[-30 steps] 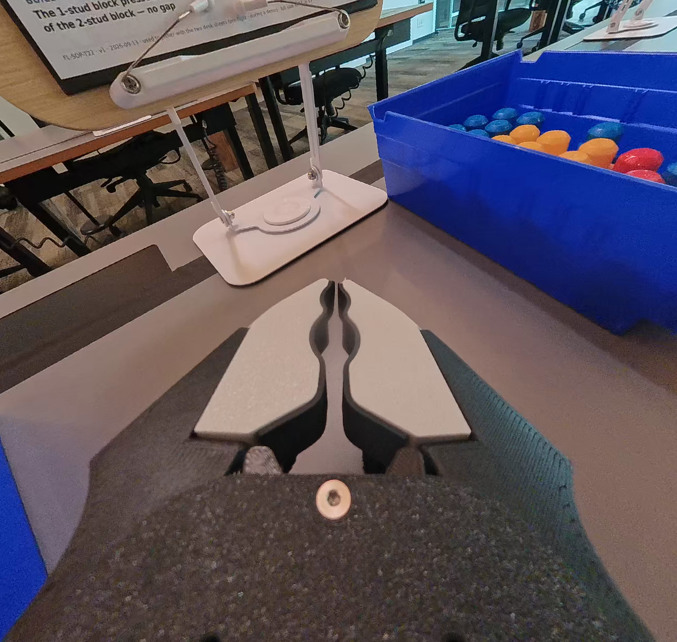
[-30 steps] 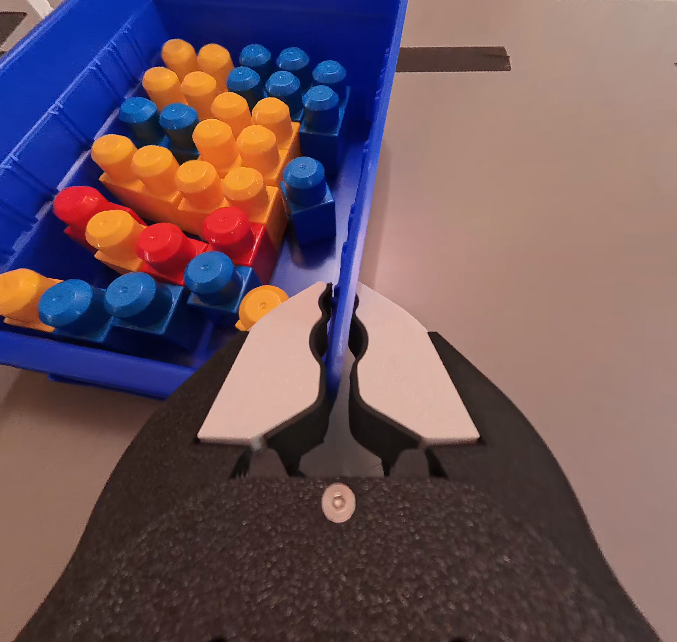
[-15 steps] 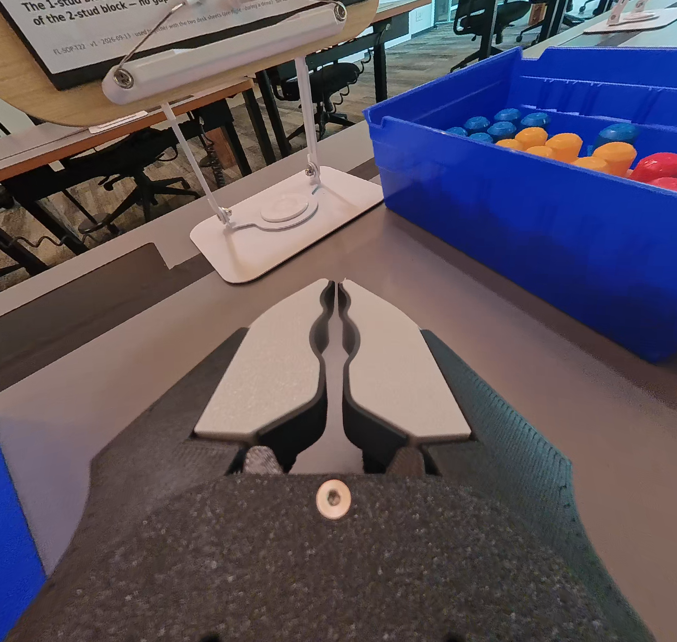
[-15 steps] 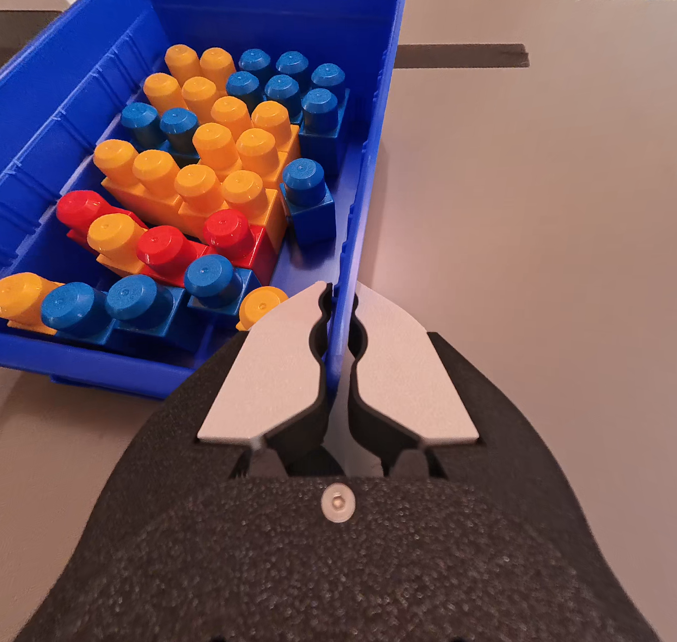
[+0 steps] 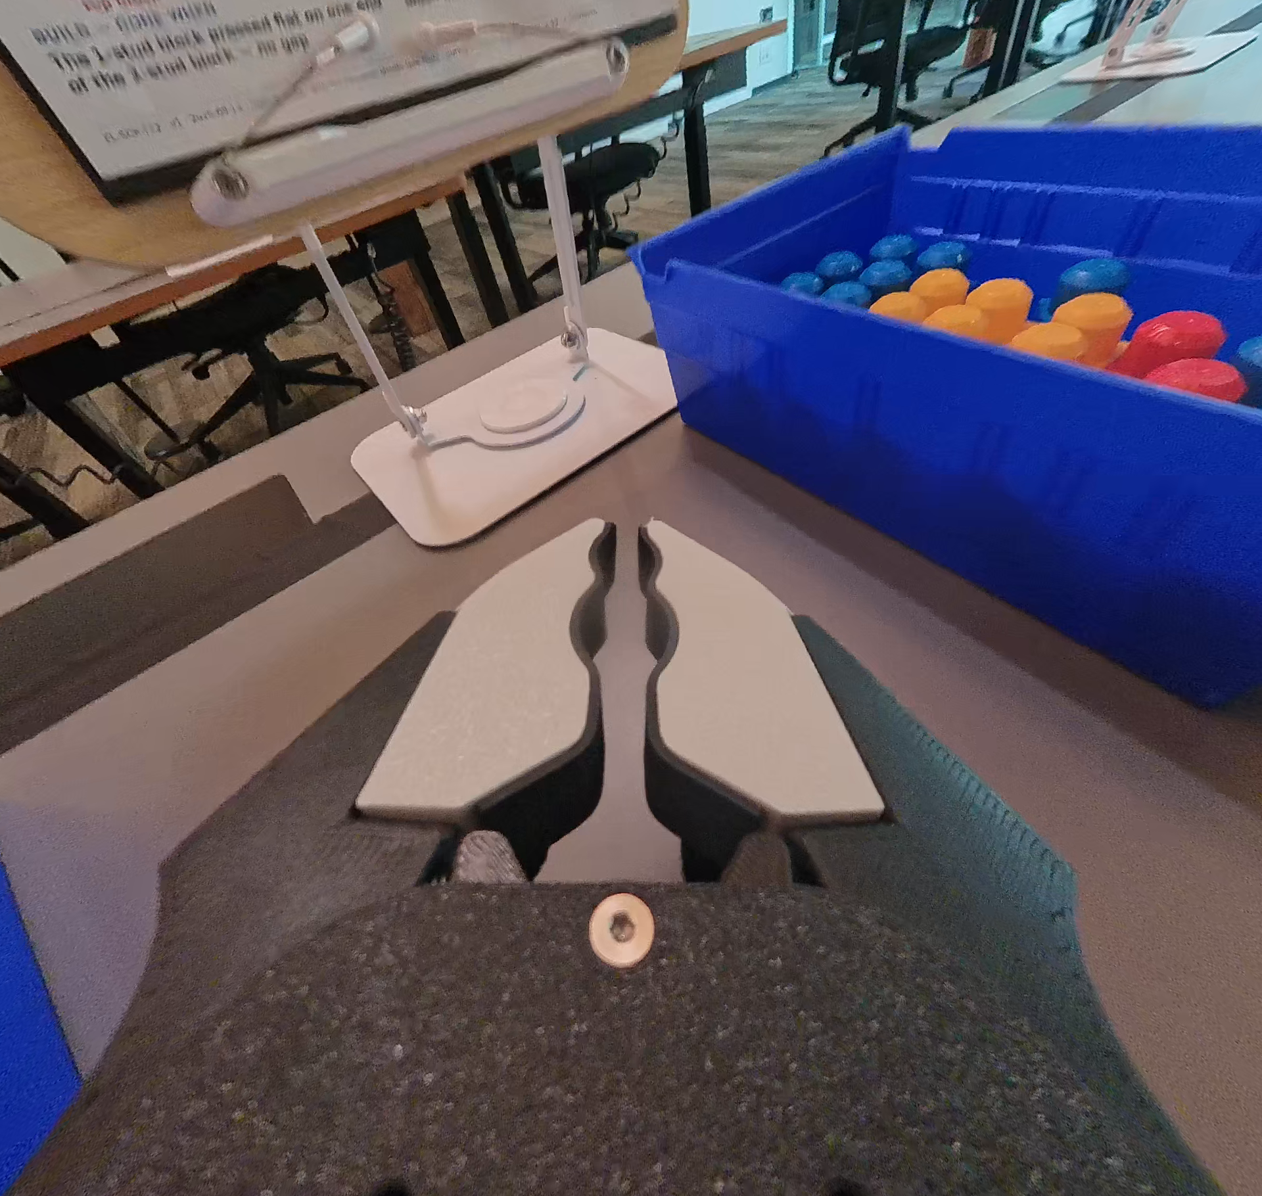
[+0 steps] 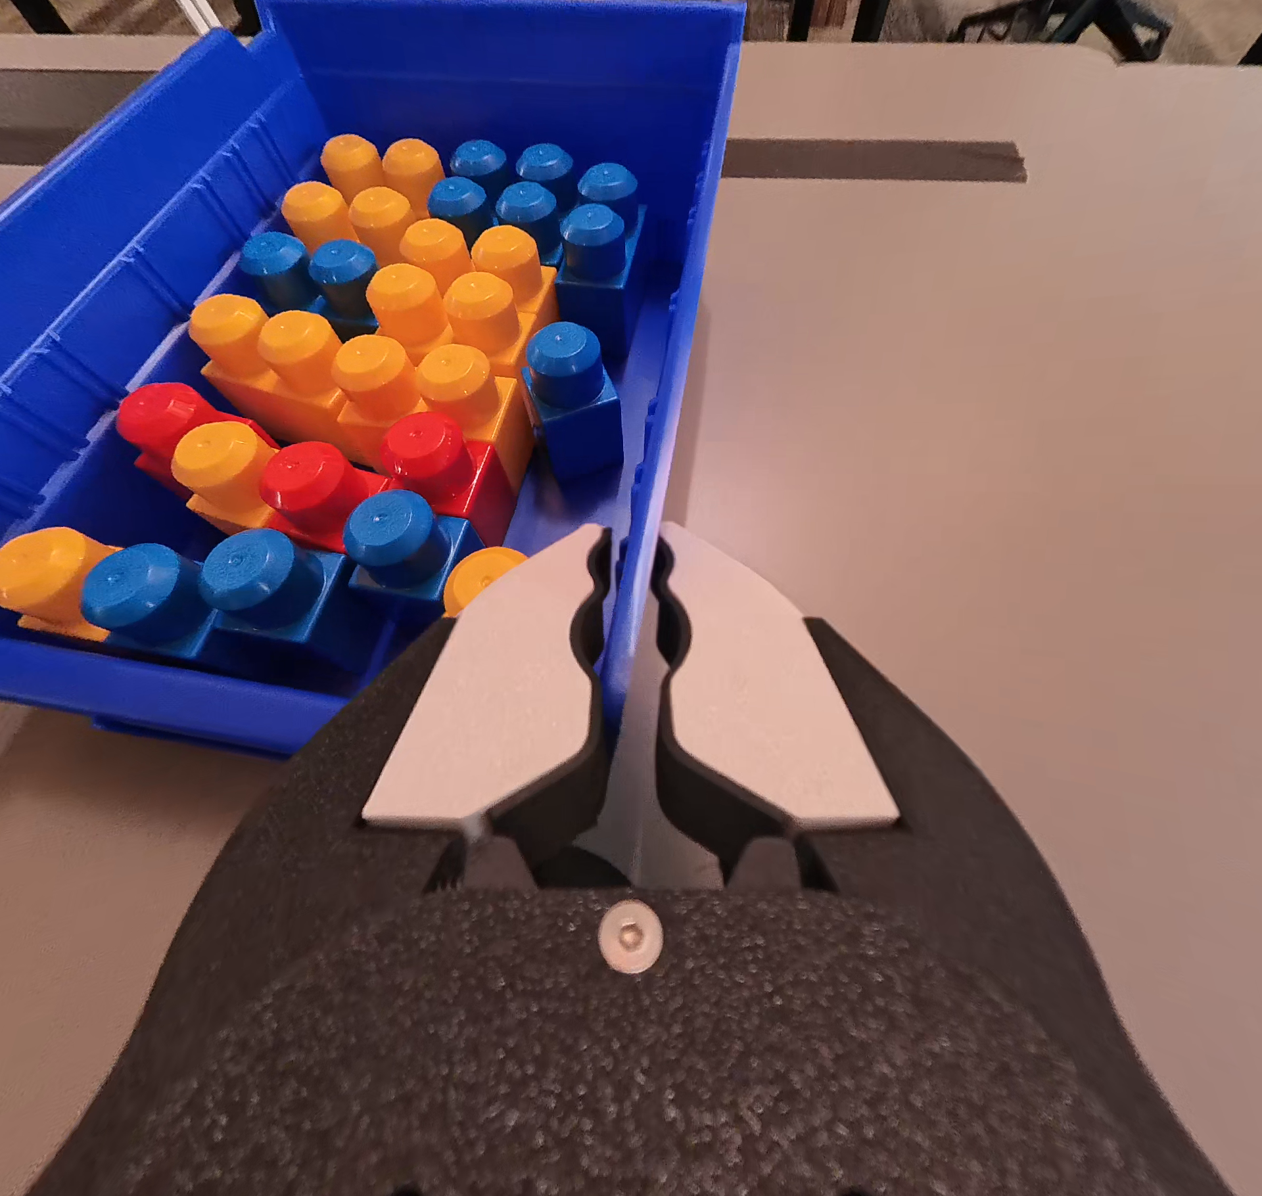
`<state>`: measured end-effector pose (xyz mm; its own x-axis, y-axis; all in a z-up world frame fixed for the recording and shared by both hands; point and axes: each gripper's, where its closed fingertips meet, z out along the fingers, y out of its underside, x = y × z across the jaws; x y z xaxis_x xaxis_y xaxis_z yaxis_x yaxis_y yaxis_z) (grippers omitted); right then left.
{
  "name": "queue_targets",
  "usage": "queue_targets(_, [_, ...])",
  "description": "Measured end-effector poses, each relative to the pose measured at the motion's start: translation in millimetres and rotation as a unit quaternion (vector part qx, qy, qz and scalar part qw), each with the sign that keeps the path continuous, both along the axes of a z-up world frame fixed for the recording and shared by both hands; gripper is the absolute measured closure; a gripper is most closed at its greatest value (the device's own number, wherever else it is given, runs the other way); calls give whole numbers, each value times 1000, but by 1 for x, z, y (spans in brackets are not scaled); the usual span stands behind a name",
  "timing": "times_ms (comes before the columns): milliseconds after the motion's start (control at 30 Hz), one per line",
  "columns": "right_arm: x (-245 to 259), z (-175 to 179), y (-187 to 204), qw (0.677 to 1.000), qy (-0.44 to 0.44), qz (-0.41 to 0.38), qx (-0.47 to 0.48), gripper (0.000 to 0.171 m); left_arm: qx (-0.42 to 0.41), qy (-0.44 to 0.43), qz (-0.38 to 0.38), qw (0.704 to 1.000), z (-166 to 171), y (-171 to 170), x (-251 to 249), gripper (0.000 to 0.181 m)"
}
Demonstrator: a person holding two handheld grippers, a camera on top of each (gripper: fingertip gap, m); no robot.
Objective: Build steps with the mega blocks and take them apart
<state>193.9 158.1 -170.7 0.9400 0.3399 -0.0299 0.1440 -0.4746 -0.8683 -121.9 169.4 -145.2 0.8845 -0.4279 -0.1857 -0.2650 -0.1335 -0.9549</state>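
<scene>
Since half a second ago the left wrist view has swung a little: the blue bin (image 5: pixel 956 480) sits lower and farther right in it, the white document stand (image 5: pixel 505 439) has drifted slightly right, and the picture is smeared with motion. The left gripper (image 5: pixel 627 528) has also parted a touch; its tips, which nearly met before, now show a narrow gap. In the right wrist view the bin has slid down the frame, so that more of its far wall and the chair legs beyond the table (image 6: pixel 990 412) come into sight, while the right gripper (image 6: pixel 632 535) keeps the same place astride the bin's right wall.

The mega blocks (image 6: pixel 410 357) all lie inside the bin, ahead and to the left of the right gripper: orange ones in the middle, blue ones at the far right corner and along the near wall, red ones near the left. A single-stud blue block (image 6: pixel 570 392) stands tilted just beside the right wall, not far ahead of the left fingertip. An orange stud (image 6: pixel 481 576) shows just beside that finger. From the left gripper the bin lies off to the right, well apart, with only stud tops showing over its rim.

The right gripper is clenched on the bin's right wall, one finger inside and one outside. The left gripper is nearly closed and holds nothing, hanging over bare table with the stand's base just ahead.
</scene>
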Motion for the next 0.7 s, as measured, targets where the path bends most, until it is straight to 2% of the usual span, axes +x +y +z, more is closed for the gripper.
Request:
queue_targets(133, [6,12,0,999,23,3,42,141,62,-7,-14,998,39,-14,7,169])
queue_targets(267, [11,18,-3,995,73,5,63,128,136,5,-8,991,97,-40,5,167])
queue_targets(367, [11,21,-4,993,85,10,76,126,197,22,49,979,148,-70,-30,164])
queue_targets(433, [11,25,-5,992,89,10,84,127,200,24,111,973,166,-92,-74,155])
queue_targets(500, [14,31,-6,990,100,7,98,129,187,29,195,962,168,-116,-132,149])
queue_targets(567, [18,37,-7,987,117,3,109,131,163,41,290,942,154,-142,-197,146])
queue_targets(633, [20,40,-8,984,135,1,114,132,109,40,373,921,120,-167,-260,139])
queue_targets(700, [21,42,-9,982,154,2,113,134,40,-1,417,908,74,-184,-306,130])
